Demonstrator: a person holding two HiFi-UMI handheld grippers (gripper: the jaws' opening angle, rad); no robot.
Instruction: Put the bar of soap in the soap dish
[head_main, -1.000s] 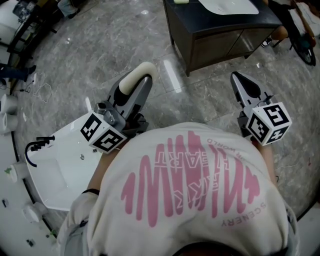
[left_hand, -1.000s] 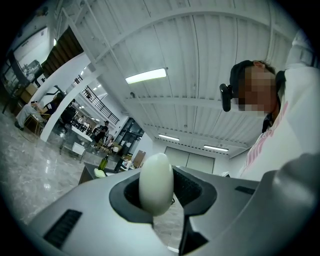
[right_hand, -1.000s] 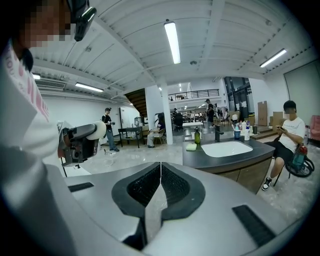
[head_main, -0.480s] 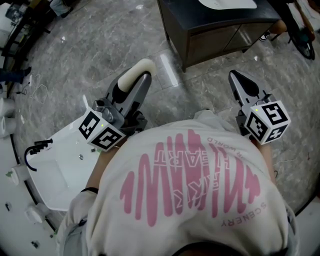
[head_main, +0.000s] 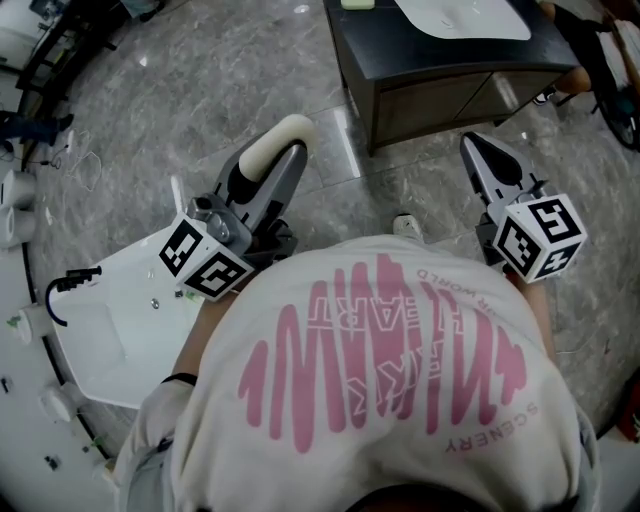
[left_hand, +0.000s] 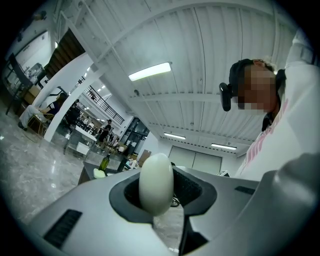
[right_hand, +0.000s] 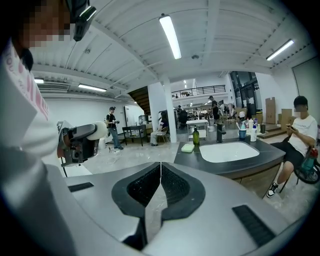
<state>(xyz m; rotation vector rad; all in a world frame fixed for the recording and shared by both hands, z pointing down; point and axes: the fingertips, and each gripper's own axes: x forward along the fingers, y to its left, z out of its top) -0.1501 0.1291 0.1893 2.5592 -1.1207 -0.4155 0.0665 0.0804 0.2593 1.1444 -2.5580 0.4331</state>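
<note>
Left hand-held gripper (head_main: 272, 160): jaws clamped on the cream bar of soap (left_hand: 156, 184), held above the floor in front of the table (head_main: 400, 50). Right hand-held gripper (right_hand: 160, 172): jaws together, nothing between them, near the table's front. Pale green soap dish (right_hand: 187, 147): on the table, beside its white sink (right_hand: 229, 151).

Your head camera is looking steeply down over your shirt (head_main: 385, 400) at the floor (head_main: 200, 90), taking in the left gripper (head_main: 280, 152), the right gripper (head_main: 480, 152) and the dark counter (head_main: 400, 45) at the top edge. The left gripper's camera is sitting close behind its jaws and tilting up toward the ceiling (left_hand: 210, 55), with the bar of soap (left_hand: 156, 182) right before the lens. The right gripper's camera is facing roughly level across the room at that same counter (right_hand: 267, 156), well apart, and is catching the left gripper (right_hand: 95, 131) at its left.
</note>
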